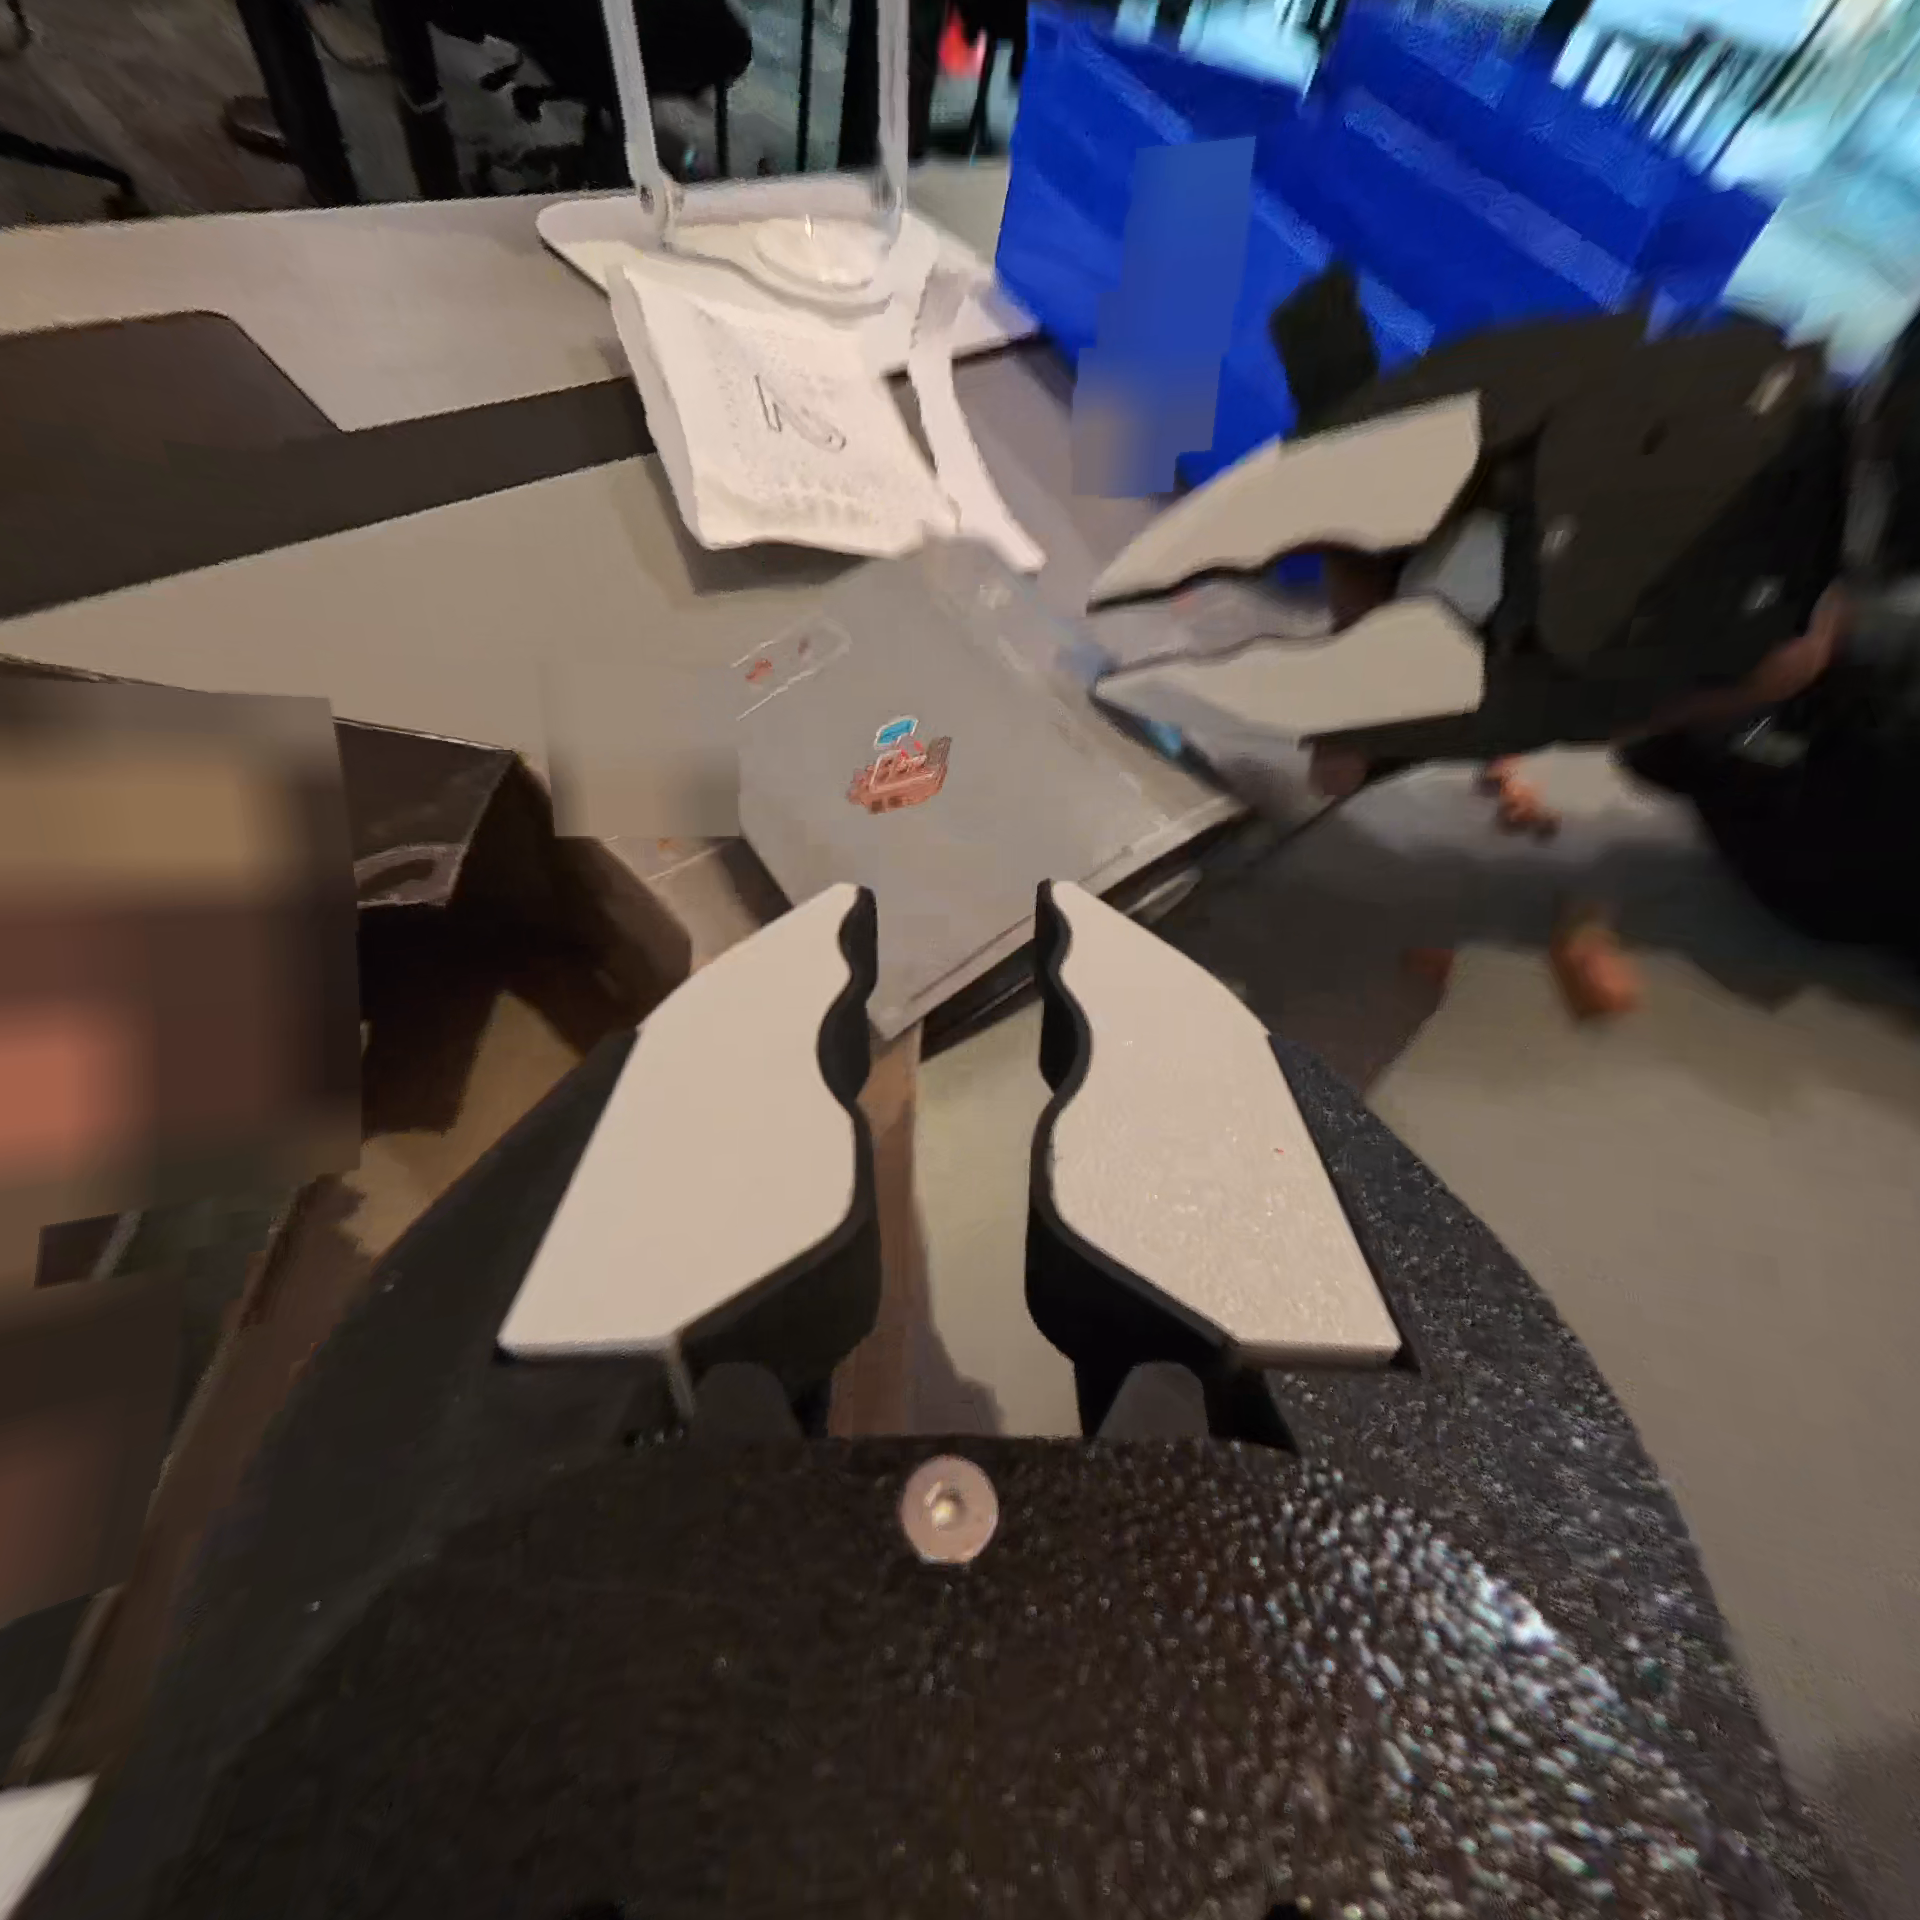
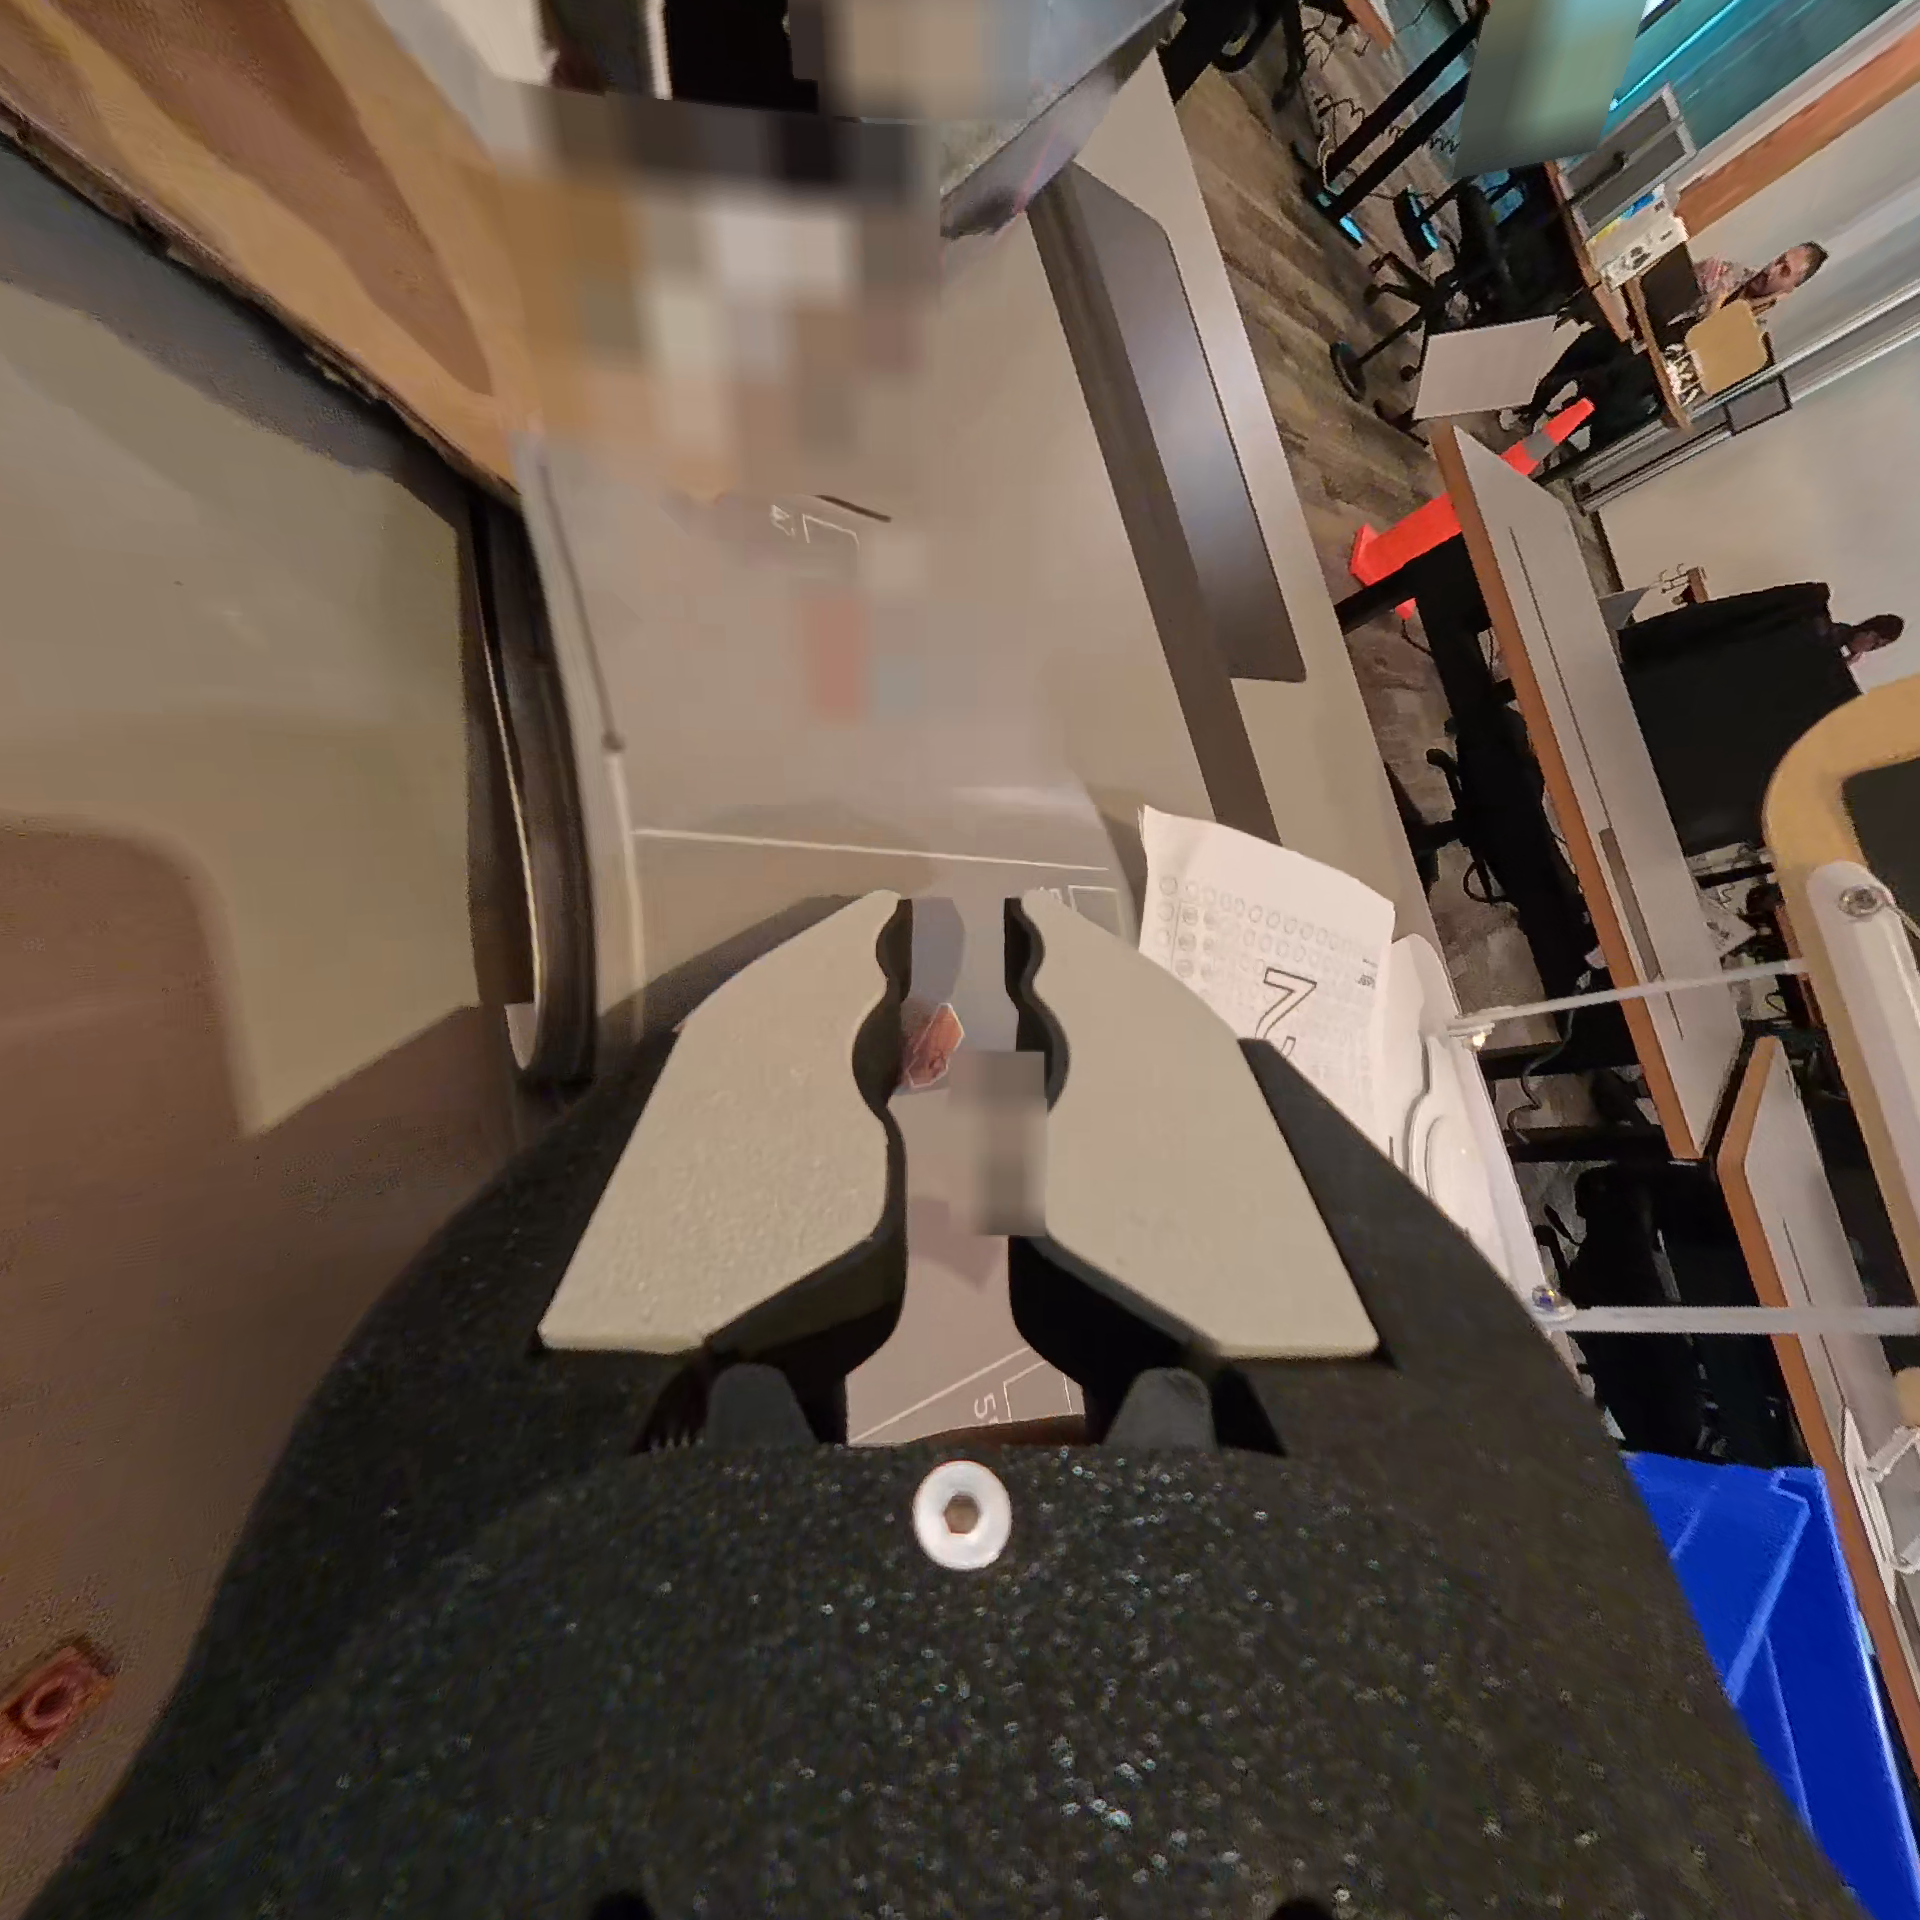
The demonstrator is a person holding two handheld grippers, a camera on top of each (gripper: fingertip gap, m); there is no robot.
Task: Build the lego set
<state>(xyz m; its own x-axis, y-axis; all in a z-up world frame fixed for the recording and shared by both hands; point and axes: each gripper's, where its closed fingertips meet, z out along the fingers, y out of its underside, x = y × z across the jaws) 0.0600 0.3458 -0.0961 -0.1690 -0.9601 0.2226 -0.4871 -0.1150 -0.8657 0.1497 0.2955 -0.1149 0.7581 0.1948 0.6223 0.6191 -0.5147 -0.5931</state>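
Note:
In the left wrist view my left gripper [image 1: 956, 909] is open with nothing between its fingers, just short of the near corner of a clear plastic bag [image 1: 935, 707]. The bag bears a small red-and-blue mark [image 1: 899, 769] and hangs over the grey table's corner [image 1: 1164, 842]. My right gripper [image 1: 1101, 639] comes in from the right and is shut on the bag's edge by its blue strip [image 1: 1164, 732]. In the right wrist view the bag [image 2: 748, 748] spreads ahead of the right gripper [image 2: 961, 914], with a small reddish piece [image 2: 930, 1039] between the fingers.
A white printed sheet [image 1: 790, 436] [image 2: 1268, 966] lies on the table by a clear stand [image 1: 769, 156]. Blue bins [image 1: 1195, 208] [image 2: 1766, 1621] stand to the right. A dark open box [image 1: 447, 831] sits at the left. Small copper-coloured pieces [image 1: 1590, 966] lie on the floor. One gripper's finger ends stand about 11 centimetres off the other's.

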